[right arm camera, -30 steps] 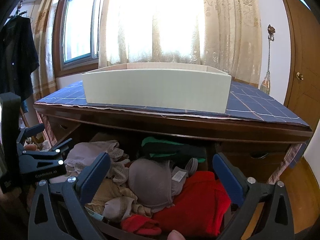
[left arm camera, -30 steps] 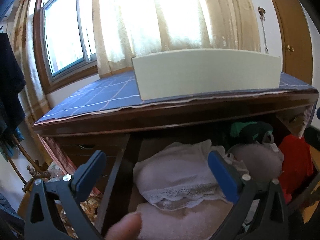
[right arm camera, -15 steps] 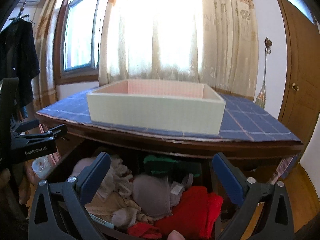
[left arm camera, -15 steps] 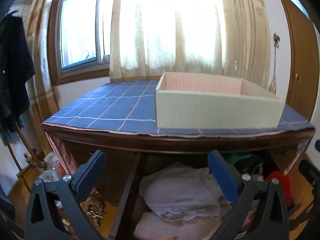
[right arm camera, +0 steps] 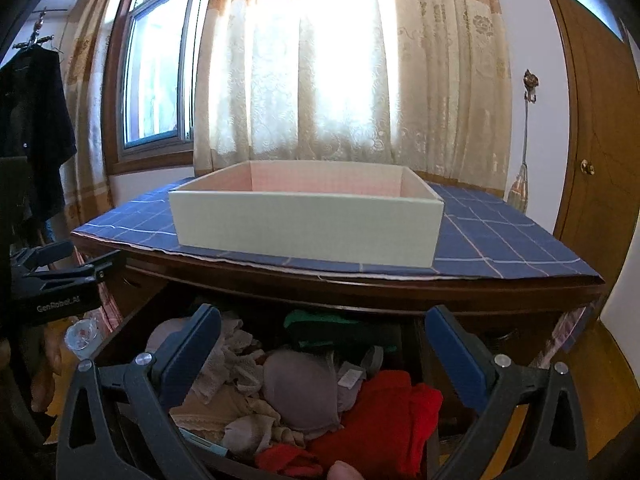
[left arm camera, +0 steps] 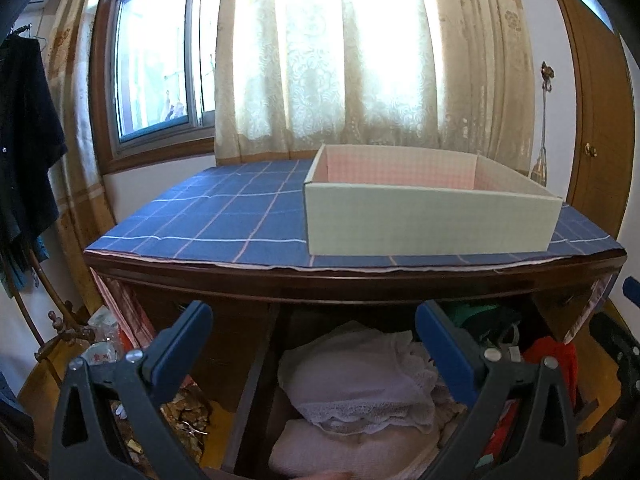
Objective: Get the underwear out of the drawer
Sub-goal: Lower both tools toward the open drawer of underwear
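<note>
- The drawer of the dark wooden dresser stands pulled out, packed with underwear: a greyish-mauve bra in the middle, red garments to its right, beige lace pieces to its left, a green and black item at the back
- On the blue checked cloth over the dresser top sits a pale open box with a pink lining; nothing shows inside it from either camera
- The right gripper hovers above the drawer's middle with its blue fingers spread wide, holding nothing; a fingertip shows at the bottom edge
- The left gripper hangs over the drawer's left end, its tongs likewise spread wide and empty
- Only the left wrist view shows the folded white lace-trimmed garments stacked at that end, with a pink folded piece beneath; the bra is hidden there, and the red cloth is only a sliver at the right
- Only the right wrist view shows the bra and the green item clearly, and the left gripper's black body at the left edge; a dark garment hangs beside the window in both
</note>
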Tool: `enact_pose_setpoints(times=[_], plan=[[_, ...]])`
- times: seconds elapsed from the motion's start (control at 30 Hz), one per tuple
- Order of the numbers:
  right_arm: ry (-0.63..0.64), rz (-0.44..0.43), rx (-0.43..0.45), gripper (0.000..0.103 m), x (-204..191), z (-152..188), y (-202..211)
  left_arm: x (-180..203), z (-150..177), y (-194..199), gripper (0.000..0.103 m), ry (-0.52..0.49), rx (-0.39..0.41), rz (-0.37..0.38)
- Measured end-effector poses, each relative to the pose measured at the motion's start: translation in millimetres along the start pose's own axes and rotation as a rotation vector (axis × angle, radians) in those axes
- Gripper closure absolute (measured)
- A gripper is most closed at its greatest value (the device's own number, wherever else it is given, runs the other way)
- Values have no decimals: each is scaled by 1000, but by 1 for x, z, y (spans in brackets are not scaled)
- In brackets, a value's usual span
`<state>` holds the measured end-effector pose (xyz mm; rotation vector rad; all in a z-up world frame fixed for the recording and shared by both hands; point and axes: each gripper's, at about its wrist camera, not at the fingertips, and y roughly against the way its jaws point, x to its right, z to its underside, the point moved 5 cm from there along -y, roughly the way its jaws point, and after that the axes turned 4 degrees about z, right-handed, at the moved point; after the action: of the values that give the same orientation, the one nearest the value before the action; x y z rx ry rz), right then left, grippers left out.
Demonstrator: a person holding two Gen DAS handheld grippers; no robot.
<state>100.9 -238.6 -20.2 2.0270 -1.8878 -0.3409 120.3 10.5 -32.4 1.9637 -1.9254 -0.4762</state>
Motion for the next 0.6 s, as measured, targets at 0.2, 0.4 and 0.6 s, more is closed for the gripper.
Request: enact_pose_setpoints(times=[0.2,0.4,0.6], plan=[[-22,9,-19,0,6,4,-7,2,4,-6,0,0,-20,27],[-13,1,-34,0,7,11,-14,0,15,-23,1,22,-97,37],[-20,-11,-89,1,12,24,-34,-2,22,-31,1,52,-122,62]])
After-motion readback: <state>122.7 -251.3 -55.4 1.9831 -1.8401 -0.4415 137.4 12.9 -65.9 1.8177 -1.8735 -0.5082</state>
